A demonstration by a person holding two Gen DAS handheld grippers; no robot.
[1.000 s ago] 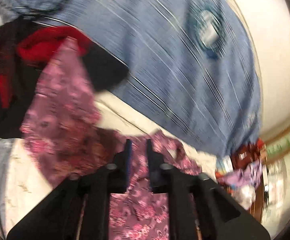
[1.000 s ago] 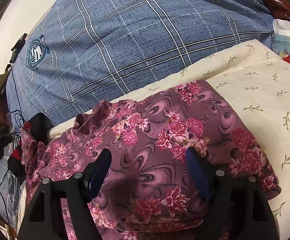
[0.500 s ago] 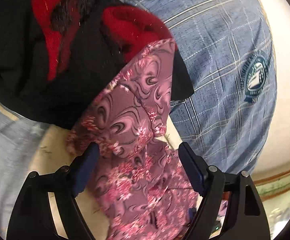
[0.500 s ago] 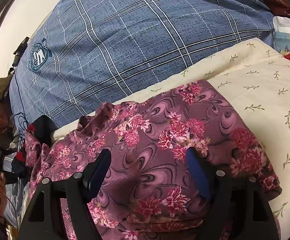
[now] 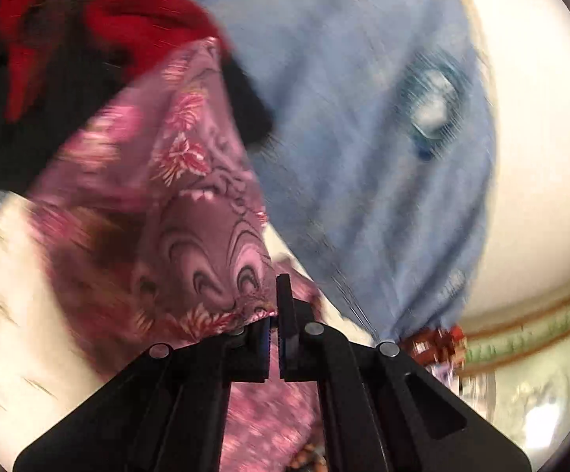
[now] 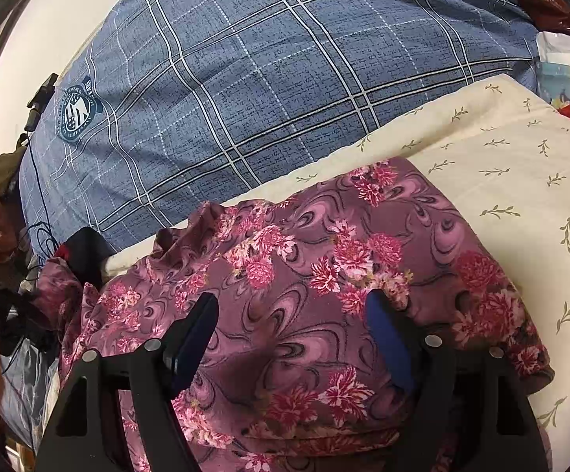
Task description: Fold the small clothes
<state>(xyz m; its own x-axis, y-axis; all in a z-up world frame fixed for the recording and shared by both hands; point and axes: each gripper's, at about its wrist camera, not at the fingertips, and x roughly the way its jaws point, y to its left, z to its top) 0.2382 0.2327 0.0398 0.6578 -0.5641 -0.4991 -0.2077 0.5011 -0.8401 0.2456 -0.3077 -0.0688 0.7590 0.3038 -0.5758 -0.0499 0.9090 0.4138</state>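
Observation:
A purple garment with pink and red flowers (image 6: 324, 275) lies partly folded on a cream leaf-print sheet (image 6: 521, 181). My right gripper (image 6: 292, 310) is open, its fingers resting low over the garment's middle. In the left wrist view my left gripper (image 5: 275, 314) is shut on an edge of the same floral garment (image 5: 190, 204), which stretches up and away from the jaws. The view is blurred by motion.
A large blue plaid pillow (image 6: 265, 78) with a crest badge lies behind the garment, against a pale wall (image 5: 532, 157). Black and red clothes (image 5: 48, 59) are heaped at the left. Packets and bags (image 6: 560, 70) sit at the far right. A dark cable (image 6: 41, 204) hangs at the pillow's left end.
My left gripper was open half a second ago and has now shut on the garment's edge and is moving with it. The right gripper has stayed open and still.

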